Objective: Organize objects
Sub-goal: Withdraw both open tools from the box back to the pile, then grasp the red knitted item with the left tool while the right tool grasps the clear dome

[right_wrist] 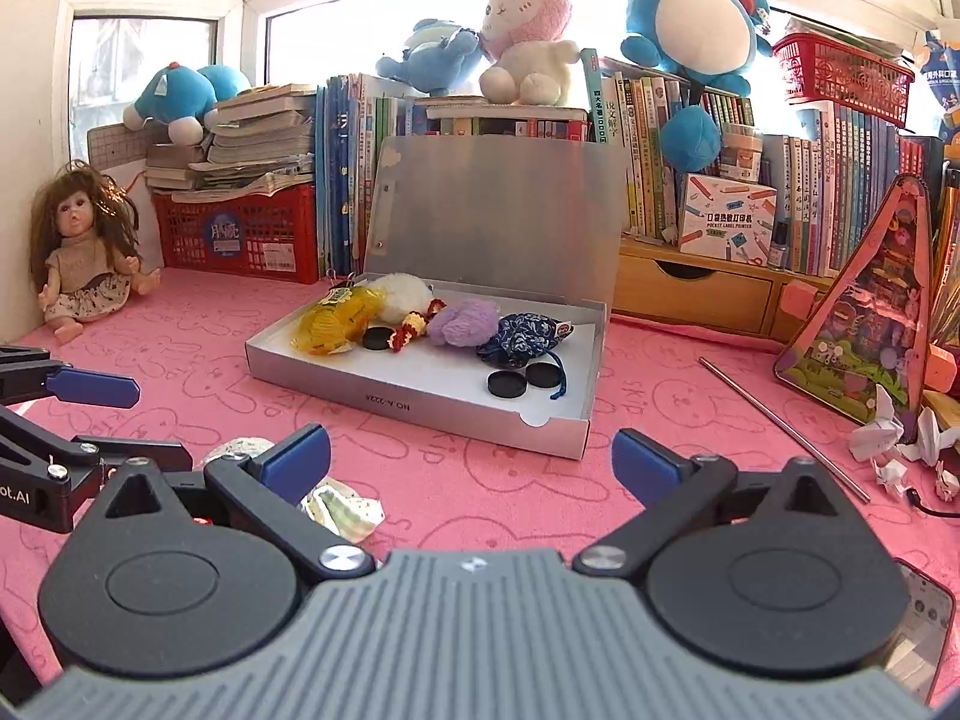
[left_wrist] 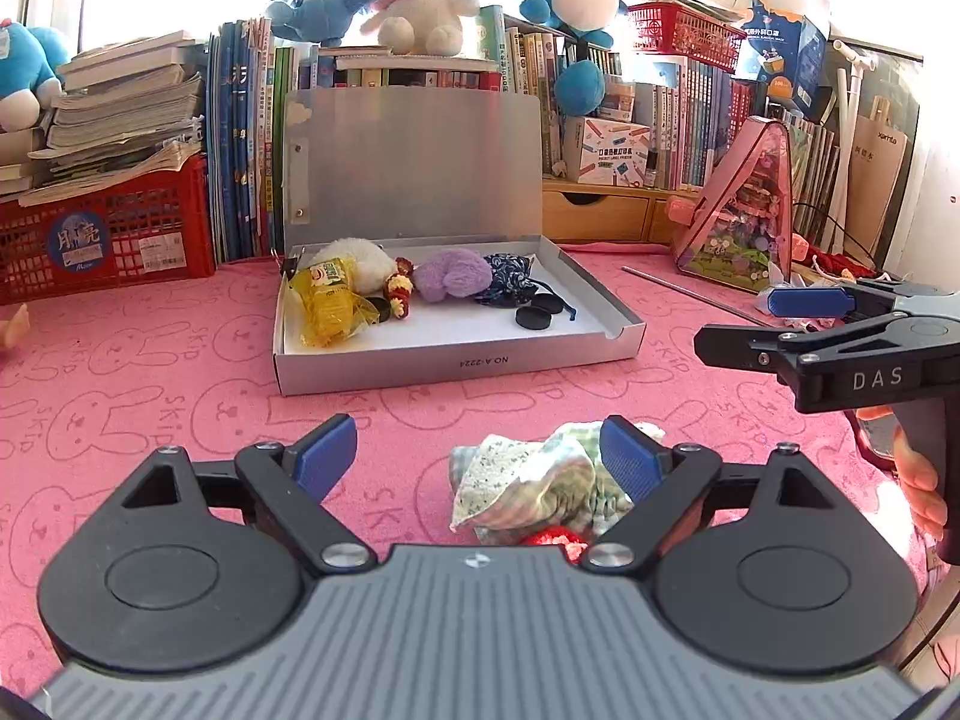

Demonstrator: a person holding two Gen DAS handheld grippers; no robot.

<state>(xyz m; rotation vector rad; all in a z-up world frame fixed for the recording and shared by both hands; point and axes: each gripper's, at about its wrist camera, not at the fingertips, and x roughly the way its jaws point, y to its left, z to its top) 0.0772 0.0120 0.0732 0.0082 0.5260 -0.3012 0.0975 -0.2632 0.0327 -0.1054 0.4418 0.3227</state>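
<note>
An open silver box lies on the pink cloth, lid upright. It holds a yellow packet, white and purple fluffy balls, a blue patterned pouch, a small crochet doll and black discs. A crumpled green-white cloth pouch with something red under it lies on the cloth in front of the box. My left gripper is open, its right finger touching the pouch. My right gripper is open and empty, to the right of the pouch.
Books, red crates, plush toys and wooden drawers line the back. A doll sits far left. A pink triangular case, a metal rod, paper scraps and a phone lie to the right.
</note>
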